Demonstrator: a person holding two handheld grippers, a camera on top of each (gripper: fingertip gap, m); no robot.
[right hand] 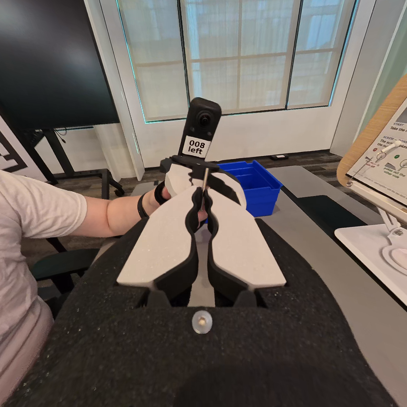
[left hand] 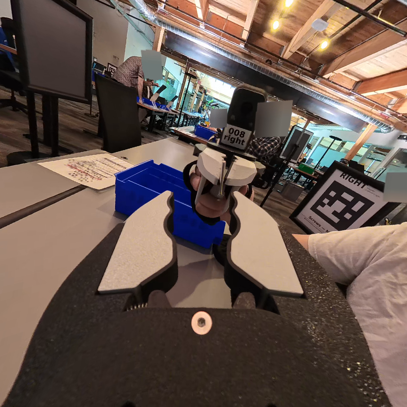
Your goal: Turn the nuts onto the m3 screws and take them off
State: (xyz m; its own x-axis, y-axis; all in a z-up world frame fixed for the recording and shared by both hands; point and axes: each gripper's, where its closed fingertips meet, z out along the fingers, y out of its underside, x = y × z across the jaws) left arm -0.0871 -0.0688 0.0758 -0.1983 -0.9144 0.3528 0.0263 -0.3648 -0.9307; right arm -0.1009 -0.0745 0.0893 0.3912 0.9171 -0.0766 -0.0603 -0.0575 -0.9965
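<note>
left gripper (left hand: 201,198) fingers apart | right gripper (right hand: 201,198) pinching screw (right hand: 204,187)

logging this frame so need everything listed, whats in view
screw: one, silver, upright in the right gripper's tips
nuts: none I can make out
bin: one, blue, on the table beyond the grippers
table: one, grey, under the bin
sheet: one, white, printed, flat on the table left of the bin
board: one, wood-edged with a printed page, on a white stand at right
sign: one, black and white, beside the table
screen: one, black, by the window
left gripper: one, grey fingers, open and empty
right gripper: one, grey fingers, shut on the screw
</note>
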